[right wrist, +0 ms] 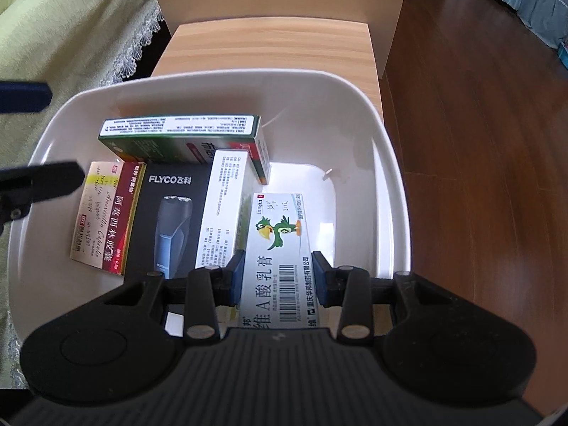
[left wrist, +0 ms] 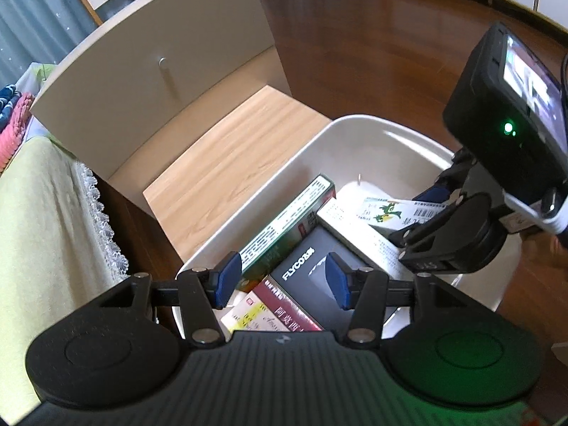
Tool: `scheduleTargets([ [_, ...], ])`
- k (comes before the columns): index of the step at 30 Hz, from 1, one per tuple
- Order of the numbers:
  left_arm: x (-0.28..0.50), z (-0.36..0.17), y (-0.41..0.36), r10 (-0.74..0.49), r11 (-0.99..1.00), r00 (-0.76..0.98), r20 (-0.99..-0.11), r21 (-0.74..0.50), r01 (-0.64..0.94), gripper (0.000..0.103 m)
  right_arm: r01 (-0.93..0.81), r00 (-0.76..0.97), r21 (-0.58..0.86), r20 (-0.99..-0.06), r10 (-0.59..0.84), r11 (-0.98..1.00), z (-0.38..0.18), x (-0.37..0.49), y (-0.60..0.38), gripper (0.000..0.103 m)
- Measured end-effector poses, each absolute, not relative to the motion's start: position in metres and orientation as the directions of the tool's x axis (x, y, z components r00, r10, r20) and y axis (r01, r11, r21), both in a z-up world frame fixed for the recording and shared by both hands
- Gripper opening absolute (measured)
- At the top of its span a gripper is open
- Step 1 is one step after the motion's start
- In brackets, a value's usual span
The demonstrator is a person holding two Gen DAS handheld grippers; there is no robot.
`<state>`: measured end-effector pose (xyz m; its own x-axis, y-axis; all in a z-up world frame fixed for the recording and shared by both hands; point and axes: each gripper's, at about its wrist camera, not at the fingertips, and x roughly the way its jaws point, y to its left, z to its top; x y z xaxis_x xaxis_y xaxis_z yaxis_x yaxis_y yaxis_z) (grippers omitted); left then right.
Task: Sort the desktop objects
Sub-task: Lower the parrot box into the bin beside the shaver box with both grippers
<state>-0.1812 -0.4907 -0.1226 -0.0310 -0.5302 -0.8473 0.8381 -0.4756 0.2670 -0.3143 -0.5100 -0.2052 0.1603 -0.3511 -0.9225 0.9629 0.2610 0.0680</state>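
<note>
A white plastic tub holds several boxes: a green medicine box, a black FLYCO shaver box, a red and cream box, a white box. My right gripper is shut on a white ointment box with a green parrot, held low inside the tub. My left gripper is open and empty above the tub's near edge, over the shaver box. The right gripper and its parrot box also show in the left wrist view.
The tub sits on a light wooden bedside table with a beige drawer front behind. A green lace-edged bedcover lies to the left. Dark wooden floor is to the right.
</note>
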Motion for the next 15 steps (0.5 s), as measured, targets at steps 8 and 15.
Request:
scheduleTargets([
  [8,-0.178,-0.134,-0.496,-0.511,-0.462,0.024,-0.859,0.298,0.835,0.057,0.958,0.143,0.041,-0.926,-0.349,0.285,-0.211,-0.309,-0.512,0.034],
  [15,-0.181,-0.144,-0.501,-0.487,-0.474,0.039,-0.872,0.302,0.827,0.057,0.953,0.128,0.022,-0.933,-0.336,0.301,-0.214,-0.306,-0.514,0.034],
])
